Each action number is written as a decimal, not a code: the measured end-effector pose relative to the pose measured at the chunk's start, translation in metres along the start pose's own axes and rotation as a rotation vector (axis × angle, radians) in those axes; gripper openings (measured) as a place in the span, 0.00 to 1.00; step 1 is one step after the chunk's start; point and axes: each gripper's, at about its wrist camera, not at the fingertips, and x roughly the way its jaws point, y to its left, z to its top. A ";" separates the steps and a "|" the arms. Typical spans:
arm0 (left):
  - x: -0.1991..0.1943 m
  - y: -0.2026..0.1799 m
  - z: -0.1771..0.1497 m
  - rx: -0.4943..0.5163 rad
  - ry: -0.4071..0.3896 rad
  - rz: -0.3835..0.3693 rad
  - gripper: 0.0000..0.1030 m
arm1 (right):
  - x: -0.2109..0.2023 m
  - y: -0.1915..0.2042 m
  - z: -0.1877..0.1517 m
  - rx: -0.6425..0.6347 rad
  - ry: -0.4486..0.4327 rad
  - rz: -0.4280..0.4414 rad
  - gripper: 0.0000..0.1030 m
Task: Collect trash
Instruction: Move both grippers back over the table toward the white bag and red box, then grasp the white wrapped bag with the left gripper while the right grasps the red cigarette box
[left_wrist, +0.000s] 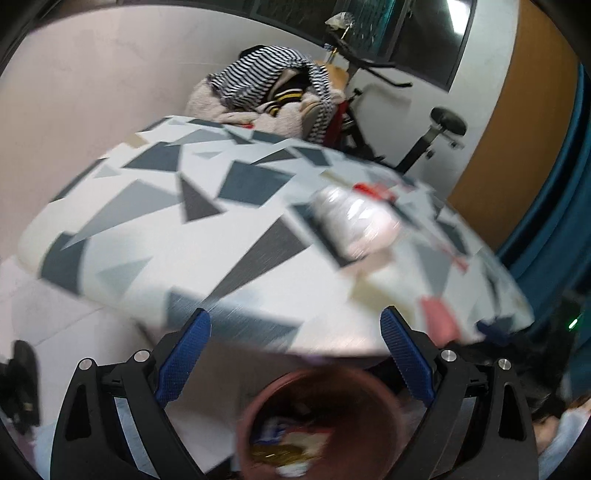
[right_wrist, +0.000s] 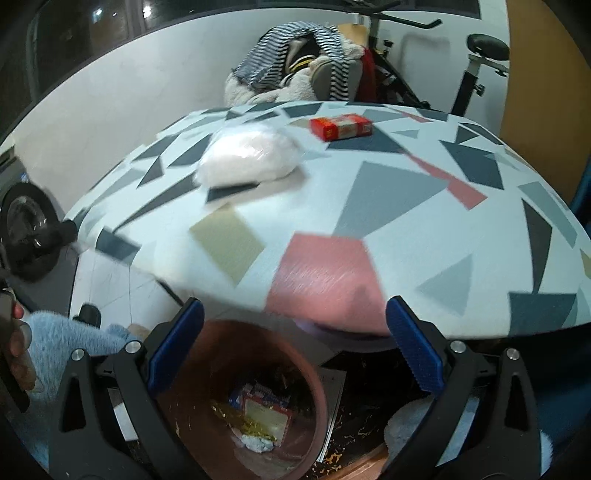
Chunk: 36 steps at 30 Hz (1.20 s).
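— What sits nearest the lens?
— A brown round plastic bin (right_wrist: 255, 402) holding wrappers, below both empty, spread grippers: left (left_wrist: 295, 358), right (right_wrist: 295, 347).
— And on the geometric-patterned tablecloth (right_wrist: 369, 221)?
— Left, a clear crumpled plastic bag (right_wrist: 249, 157); right, well apart, a red cardboard box (right_wrist: 341, 126).

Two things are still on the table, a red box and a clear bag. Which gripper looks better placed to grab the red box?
Probably the right gripper. It is open, and the red box lies almost straight ahead, sharp and unobstructed. From the left gripper, also open, the box sits off to the right behind the bag.
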 end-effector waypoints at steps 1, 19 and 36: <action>0.007 -0.003 0.009 -0.023 0.008 -0.027 0.88 | 0.000 -0.003 0.003 0.005 -0.003 0.000 0.94; 0.162 -0.016 0.080 -0.331 0.210 -0.186 0.55 | 0.017 -0.072 0.079 0.069 -0.027 -0.056 0.94; 0.080 0.013 0.117 -0.133 0.045 -0.119 0.33 | 0.032 -0.058 0.098 -0.023 0.000 -0.036 0.94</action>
